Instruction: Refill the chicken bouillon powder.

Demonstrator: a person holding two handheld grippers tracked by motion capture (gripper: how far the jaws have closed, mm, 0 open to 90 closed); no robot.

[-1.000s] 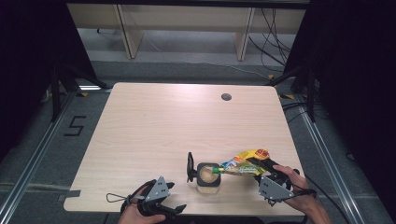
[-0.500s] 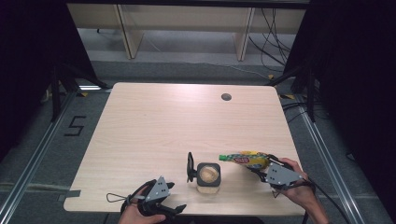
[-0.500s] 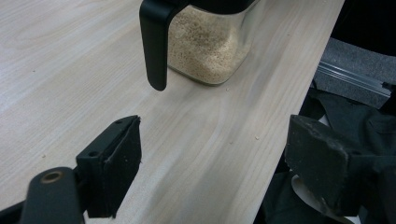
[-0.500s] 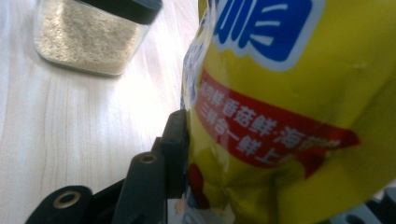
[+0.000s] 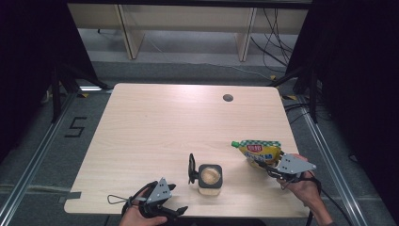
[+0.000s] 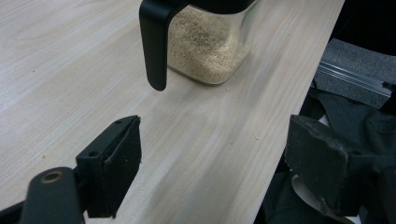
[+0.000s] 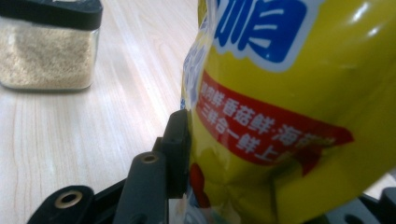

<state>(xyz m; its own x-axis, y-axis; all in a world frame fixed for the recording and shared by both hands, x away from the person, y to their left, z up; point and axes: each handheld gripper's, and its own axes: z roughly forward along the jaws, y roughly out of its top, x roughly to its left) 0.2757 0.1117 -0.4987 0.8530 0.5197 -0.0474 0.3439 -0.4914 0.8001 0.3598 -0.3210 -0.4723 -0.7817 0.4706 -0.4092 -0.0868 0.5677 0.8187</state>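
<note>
The yellow pouch (image 5: 259, 151) sits near the surface's (image 5: 164, 122) right edge, in the right gripper (image 5: 275, 165). Left gripper (image 6: 215, 163): we see fingers wide apart, empty, facing the jar (image 6: 210, 46). Right gripper view: fingers (image 7: 180, 140) apparently pinching the pouch.

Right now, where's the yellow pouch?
In the high view the yellow pouch lies near the table's right edge, clamped in the right hand-held gripper, right of the jar.

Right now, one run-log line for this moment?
right gripper: shut on yellow pouch | left gripper: open, empty | glass jar: lid open, on table
</note>
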